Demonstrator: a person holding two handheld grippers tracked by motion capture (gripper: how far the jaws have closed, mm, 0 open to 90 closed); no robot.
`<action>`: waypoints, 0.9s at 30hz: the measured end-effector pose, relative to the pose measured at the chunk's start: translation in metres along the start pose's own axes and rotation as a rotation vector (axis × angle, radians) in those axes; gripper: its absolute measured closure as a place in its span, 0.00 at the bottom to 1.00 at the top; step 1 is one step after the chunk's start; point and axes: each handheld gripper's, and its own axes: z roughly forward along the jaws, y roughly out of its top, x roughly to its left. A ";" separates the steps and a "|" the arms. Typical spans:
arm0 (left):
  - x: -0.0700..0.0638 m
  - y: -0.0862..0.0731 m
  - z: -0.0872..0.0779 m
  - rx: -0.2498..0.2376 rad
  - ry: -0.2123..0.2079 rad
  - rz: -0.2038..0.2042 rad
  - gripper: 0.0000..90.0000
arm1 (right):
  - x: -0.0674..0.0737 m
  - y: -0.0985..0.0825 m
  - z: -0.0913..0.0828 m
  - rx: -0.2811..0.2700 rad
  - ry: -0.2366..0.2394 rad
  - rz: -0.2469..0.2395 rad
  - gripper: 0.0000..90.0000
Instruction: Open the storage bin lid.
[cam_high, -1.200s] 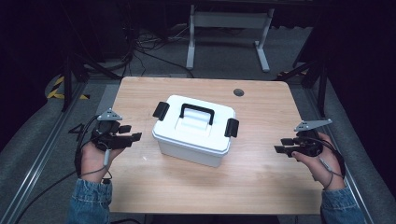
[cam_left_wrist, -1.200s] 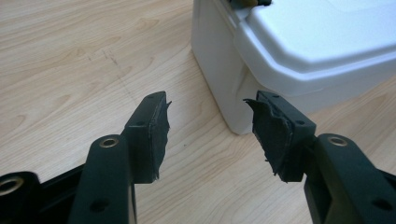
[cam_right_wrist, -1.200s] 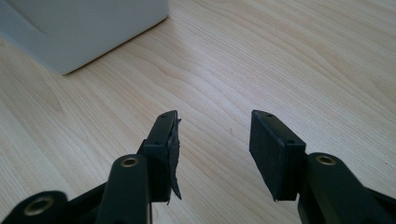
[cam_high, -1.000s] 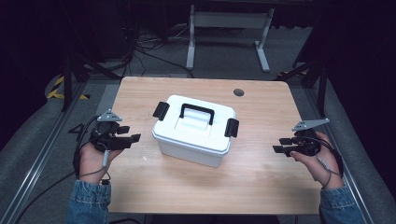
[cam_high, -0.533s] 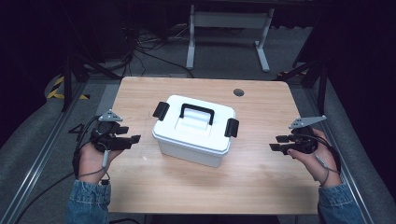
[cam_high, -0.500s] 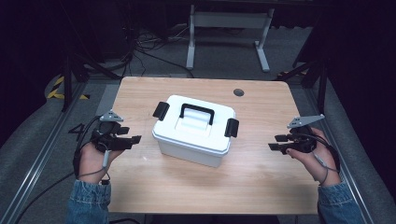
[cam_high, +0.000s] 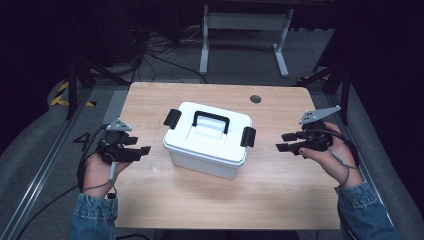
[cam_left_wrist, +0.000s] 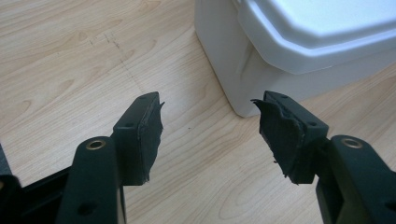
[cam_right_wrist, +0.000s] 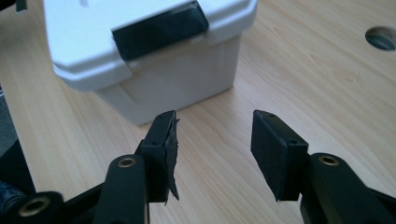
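- Right gripper (cam_high: 287, 142), jaws wide with nothing between them, hovers at the box's 3 o'clock, apart from it, bare wood between.
- Left gripper (cam_high: 141, 146), also wide and empty, sits at the box's 9 o'clock near the table (cam_high: 150, 100) edge.
- Box (cam_high: 207, 140): white, lid shut, black handle (cam_high: 211, 120), black latches at both ends, mid-table with open wood all round.
- Hole (cam_high: 255, 99) at its 1 o'clock.

A white metal stand (cam_high: 243, 30) and tangled cables (cam_high: 160, 47) are sitting on the grey floor (cam_high: 40, 145) far beyond both tools, past the tabletop (cam_high: 210, 200).
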 end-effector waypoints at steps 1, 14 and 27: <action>0.000 0.000 0.000 0.000 0.000 0.000 0.44 | 0.000 0.000 0.000 0.000 0.000 0.000 0.57; 0.002 0.004 0.001 -0.006 0.001 0.000 0.44 | 0.016 0.066 0.016 0.015 0.045 -0.092 0.57; 0.005 0.006 0.000 -0.008 0.000 -0.003 0.44 | 0.023 0.108 0.044 0.026 0.094 -0.126 0.57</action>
